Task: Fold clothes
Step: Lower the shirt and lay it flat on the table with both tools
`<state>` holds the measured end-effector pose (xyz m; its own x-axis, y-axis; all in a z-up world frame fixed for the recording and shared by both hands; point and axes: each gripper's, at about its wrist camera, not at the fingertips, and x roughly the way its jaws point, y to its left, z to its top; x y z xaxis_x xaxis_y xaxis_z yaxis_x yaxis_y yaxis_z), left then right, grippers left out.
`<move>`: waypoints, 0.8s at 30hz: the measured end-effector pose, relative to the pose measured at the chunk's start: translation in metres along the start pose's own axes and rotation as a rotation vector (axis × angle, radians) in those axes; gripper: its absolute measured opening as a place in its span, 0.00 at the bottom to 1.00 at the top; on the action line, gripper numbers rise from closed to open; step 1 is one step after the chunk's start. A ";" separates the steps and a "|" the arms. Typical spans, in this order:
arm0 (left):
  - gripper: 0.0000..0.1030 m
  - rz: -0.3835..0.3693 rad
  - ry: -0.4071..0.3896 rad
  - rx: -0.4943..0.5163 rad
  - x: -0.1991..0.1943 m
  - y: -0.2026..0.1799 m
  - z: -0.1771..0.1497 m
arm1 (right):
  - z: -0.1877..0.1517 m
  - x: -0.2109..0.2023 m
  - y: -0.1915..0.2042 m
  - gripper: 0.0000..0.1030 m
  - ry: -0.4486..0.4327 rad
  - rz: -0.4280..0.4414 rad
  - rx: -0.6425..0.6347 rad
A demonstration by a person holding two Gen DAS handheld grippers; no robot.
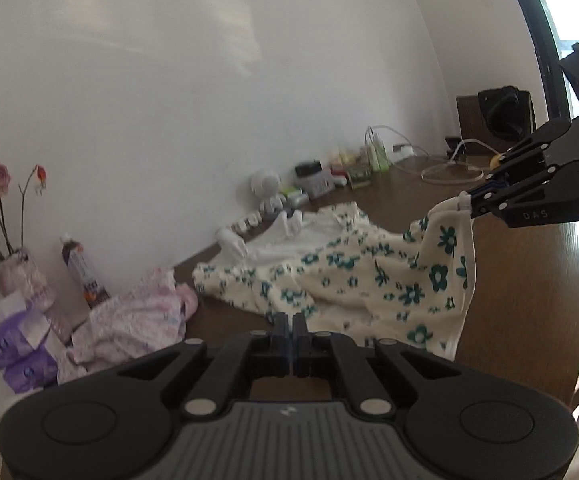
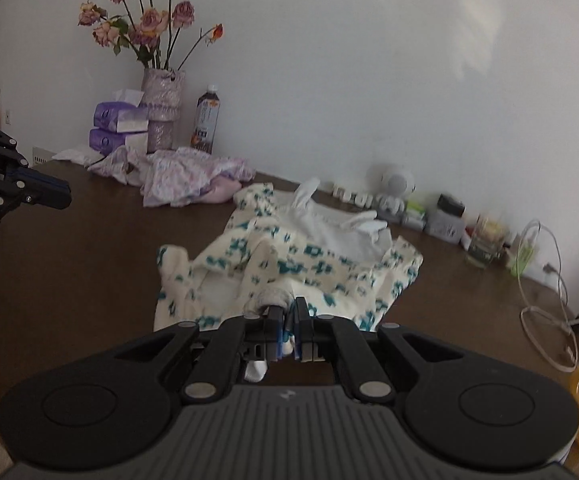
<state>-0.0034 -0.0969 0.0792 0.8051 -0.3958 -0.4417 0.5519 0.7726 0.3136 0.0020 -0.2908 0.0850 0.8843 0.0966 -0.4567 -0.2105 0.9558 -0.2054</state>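
A lived-in home: a brown table (image 2: 89, 248) against a white wall carries a vase of roses (image 2: 163, 116), tissue packs (image 2: 117, 128), a drink bottle (image 2: 206, 120), and charger cables (image 2: 545, 280).

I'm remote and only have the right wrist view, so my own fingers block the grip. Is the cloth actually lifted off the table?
Observer: Yes. In the left wrist view the right gripper holds a corner of the floral garment raised above the table.
Operator: And the left gripper?
Observer: The left gripper is shut, holding nothing.
Operator: Anything beyond my right edge?
Observer: A dark bag stands at the table's far end.
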 end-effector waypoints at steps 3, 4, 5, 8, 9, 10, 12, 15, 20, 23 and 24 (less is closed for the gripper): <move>0.05 -0.062 0.057 -0.038 0.003 0.017 -0.011 | -0.030 -0.019 0.001 0.04 0.013 -0.008 0.061; 0.06 -0.088 0.059 -0.039 0.003 0.016 -0.010 | -0.033 -0.020 0.002 0.04 0.009 -0.019 0.076; 0.11 -0.113 0.060 -0.037 0.003 0.015 -0.009 | -0.034 -0.022 -0.001 0.04 0.003 -0.033 0.090; 0.34 -0.188 0.057 -0.001 0.012 -0.014 0.008 | -0.035 -0.026 -0.009 0.04 -0.012 -0.066 0.134; 0.38 -0.218 0.063 0.015 0.020 -0.026 0.008 | -0.035 -0.027 -0.011 0.04 -0.016 -0.074 0.150; 0.38 -0.245 0.070 0.036 0.031 -0.040 0.008 | -0.034 -0.027 -0.012 0.04 -0.021 -0.077 0.165; 0.44 -0.284 0.076 0.087 0.044 -0.065 0.007 | -0.032 -0.027 -0.013 0.04 -0.036 -0.072 0.193; 0.52 -0.268 0.071 0.166 0.065 -0.096 0.010 | -0.028 -0.029 -0.014 0.04 -0.069 -0.066 0.224; 0.57 -0.134 0.102 0.293 0.093 -0.133 0.006 | -0.022 -0.035 -0.020 0.04 -0.121 -0.055 0.277; 0.42 -0.041 0.092 0.316 0.095 -0.136 -0.004 | -0.020 -0.041 -0.026 0.04 -0.152 -0.053 0.302; 0.20 -0.032 0.090 0.287 0.093 -0.129 -0.006 | -0.021 -0.042 -0.027 0.04 -0.158 -0.058 0.303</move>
<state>-0.0015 -0.2305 -0.0072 0.7708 -0.3624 -0.5240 0.6260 0.5836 0.5172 -0.0385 -0.3260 0.0915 0.9497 0.0591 -0.3077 -0.0458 0.9977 0.0501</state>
